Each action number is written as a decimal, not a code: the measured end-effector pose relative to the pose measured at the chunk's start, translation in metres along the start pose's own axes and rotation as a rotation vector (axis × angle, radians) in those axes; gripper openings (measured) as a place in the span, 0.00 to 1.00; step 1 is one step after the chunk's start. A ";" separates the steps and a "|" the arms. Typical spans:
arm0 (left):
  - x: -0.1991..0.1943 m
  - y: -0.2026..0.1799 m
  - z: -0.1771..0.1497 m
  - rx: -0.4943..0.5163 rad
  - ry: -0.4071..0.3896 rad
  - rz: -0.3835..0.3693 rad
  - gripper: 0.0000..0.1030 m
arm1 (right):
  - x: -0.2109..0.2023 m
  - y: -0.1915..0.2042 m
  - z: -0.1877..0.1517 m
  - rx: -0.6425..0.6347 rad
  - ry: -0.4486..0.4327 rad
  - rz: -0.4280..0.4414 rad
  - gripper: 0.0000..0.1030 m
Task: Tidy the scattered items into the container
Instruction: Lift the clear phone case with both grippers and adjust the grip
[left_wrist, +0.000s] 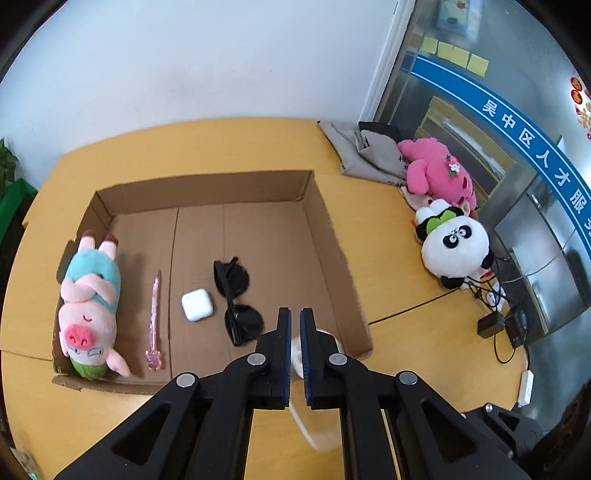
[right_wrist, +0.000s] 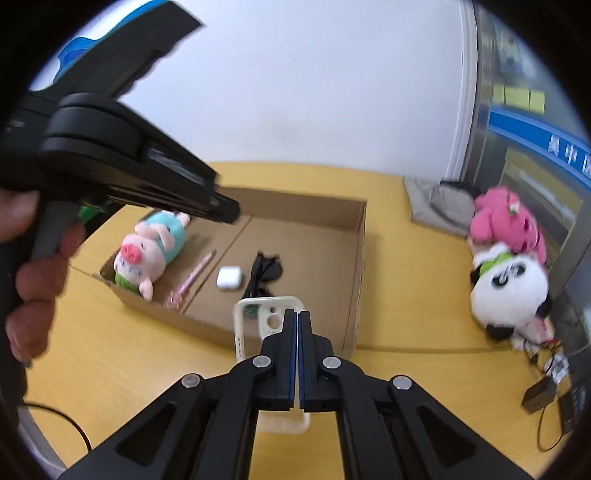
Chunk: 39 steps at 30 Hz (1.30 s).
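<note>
While clamped (right hand-held gripper (right_wrist: 297, 321)), phone case (right_wrist: 255, 317) hangs.

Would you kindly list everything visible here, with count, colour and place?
Shallow cardboard box: one, brown, on the wooden table.
Plush pig: one, pink and teal, box's left side.
Translucent pen: one, pink, beside the pig.
Earbud case: one, white, box middle.
Sunglasses: one, black, right of the case.
Phone case: one, cream, in the right gripper.
Plush panda: one, white and black, table's right.
Pink plush: one, behind the panda.
Folded cloth: grey, far right.
Left gripper: black, nearly shut.
Right gripper: black, shut.
</note>
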<state>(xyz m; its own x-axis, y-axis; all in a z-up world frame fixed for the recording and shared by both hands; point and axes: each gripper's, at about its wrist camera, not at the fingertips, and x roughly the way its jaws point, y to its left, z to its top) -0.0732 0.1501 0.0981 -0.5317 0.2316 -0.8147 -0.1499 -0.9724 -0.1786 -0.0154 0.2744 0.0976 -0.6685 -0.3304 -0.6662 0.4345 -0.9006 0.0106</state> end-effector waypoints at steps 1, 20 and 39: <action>0.005 0.005 -0.009 -0.008 0.015 0.003 0.05 | 0.005 -0.002 -0.010 0.010 0.029 0.016 0.00; 0.131 0.020 -0.141 -0.161 0.294 0.005 0.59 | 0.098 -0.017 -0.113 0.041 0.356 0.100 0.34; 0.084 0.008 -0.128 -0.142 0.222 -0.060 0.01 | 0.049 0.010 -0.100 0.002 0.253 0.028 0.04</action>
<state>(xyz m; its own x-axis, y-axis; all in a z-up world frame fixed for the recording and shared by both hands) -0.0121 0.1586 -0.0427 -0.3274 0.2927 -0.8984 -0.0486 -0.9548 -0.2934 0.0168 0.2776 -0.0097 -0.4842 -0.2741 -0.8309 0.4495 -0.8927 0.0325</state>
